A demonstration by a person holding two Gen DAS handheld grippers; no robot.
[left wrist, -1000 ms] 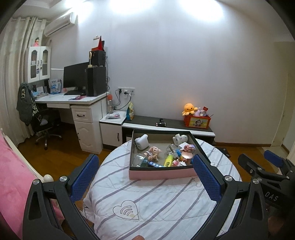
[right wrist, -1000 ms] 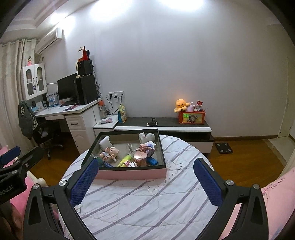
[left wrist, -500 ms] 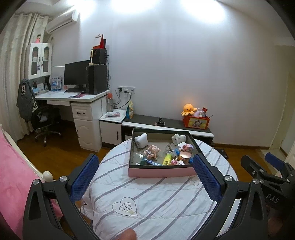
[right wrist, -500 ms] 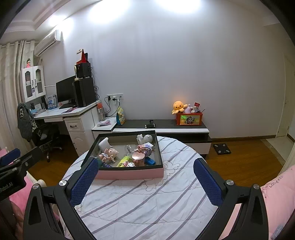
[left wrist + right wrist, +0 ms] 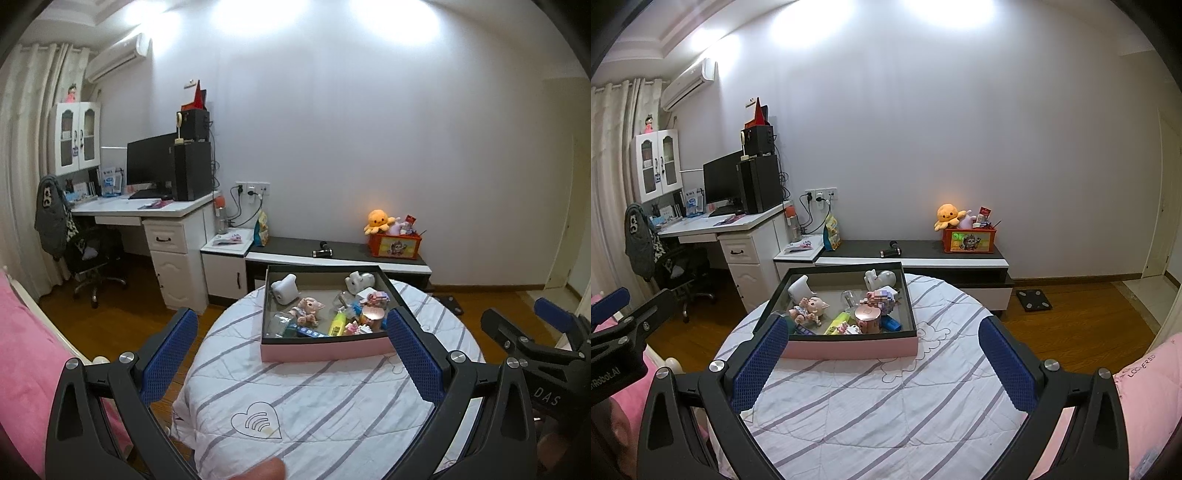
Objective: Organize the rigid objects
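A pink box (image 5: 325, 350) with a dark rim sits at the far side of a round table (image 5: 332, 406) covered in a striped white cloth. The box holds several small toys: a pig doll (image 5: 309, 309), a white figure (image 5: 283, 291), a yellow tube (image 5: 337, 322), a pink round tin (image 5: 868, 316). The box also shows in the right wrist view (image 5: 849, 349). My left gripper (image 5: 291, 350) is open and empty, held back from the box. My right gripper (image 5: 882, 360) is open and empty, also short of the box.
A white desk (image 5: 155, 214) with monitor and an office chair (image 5: 92, 254) stand at the left. A low black-topped cabinet (image 5: 332, 254) with a red toy box (image 5: 394, 245) runs along the far wall. Pink bedding (image 5: 1152, 398) lies at both sides.
Both grippers have drawn back and risen a little, so the box looks smaller and farther away. The jaws stay open.
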